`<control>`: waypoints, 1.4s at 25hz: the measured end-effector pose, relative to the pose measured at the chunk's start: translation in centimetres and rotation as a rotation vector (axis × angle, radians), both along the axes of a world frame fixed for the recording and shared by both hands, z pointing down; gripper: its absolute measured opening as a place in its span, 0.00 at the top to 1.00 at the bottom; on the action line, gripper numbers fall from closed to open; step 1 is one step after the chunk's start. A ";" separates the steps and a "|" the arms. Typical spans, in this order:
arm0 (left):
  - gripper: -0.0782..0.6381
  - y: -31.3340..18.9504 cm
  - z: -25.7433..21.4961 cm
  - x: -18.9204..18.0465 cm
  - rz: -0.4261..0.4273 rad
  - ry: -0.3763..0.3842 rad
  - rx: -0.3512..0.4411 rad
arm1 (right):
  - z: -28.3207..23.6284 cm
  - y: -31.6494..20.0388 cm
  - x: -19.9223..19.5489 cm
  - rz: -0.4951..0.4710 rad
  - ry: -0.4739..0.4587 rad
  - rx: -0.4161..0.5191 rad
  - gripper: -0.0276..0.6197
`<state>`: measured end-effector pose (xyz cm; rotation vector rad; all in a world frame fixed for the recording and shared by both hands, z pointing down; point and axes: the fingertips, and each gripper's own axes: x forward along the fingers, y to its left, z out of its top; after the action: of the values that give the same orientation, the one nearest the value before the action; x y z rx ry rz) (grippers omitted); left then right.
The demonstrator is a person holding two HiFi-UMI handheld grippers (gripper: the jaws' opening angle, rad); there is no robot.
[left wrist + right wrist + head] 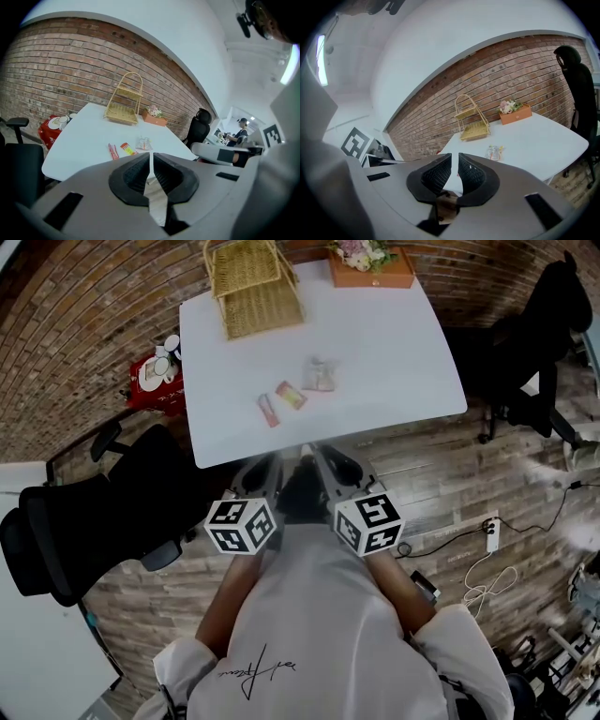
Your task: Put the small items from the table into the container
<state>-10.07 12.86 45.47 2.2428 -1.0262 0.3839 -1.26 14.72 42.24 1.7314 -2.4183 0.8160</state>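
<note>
Three small items lie on the white table (394,352): a pink sachet (268,410), an orange and green sachet (291,395) and a clear wrapped packet (320,376). A two-tier wicker basket (253,292) stands at the table's far left corner. Both grippers hover side by side off the near edge, short of the items. My left gripper (278,457) is shut with nothing in it. My right gripper (319,454) is also shut and empty. The left gripper view shows its jaws (151,157) together, with the sachets (112,151) beyond. In the right gripper view, the clear packet (493,152) lies past the closed jaws (454,159).
An orange flower box (370,266) sits at the far edge beside the basket. Black office chairs stand left (94,512) and right (534,362) of the table. A red box with cups (155,376) is on the left. A power strip (489,535) lies on the floor.
</note>
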 end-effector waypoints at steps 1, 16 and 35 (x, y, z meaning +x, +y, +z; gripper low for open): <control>0.88 -0.3 0.3 0.0 -0.009 -0.002 -0.012 | 0.1 -0.2 0.2 0.001 0.003 -0.008 0.92; 0.76 -7.0 5.4 -0.1 -0.048 -0.071 -0.150 | 0.3 -6.9 0.6 -0.063 0.051 -0.052 0.92; 0.63 -11.6 15.4 -0.6 0.024 -0.128 -0.415 | 2.4 -13.2 -1.1 -0.064 0.113 -0.133 0.92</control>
<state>-10.65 1.23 60.83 1.8768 -0.8884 0.6913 -2.38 1.51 44.68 1.5984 -2.2786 0.8276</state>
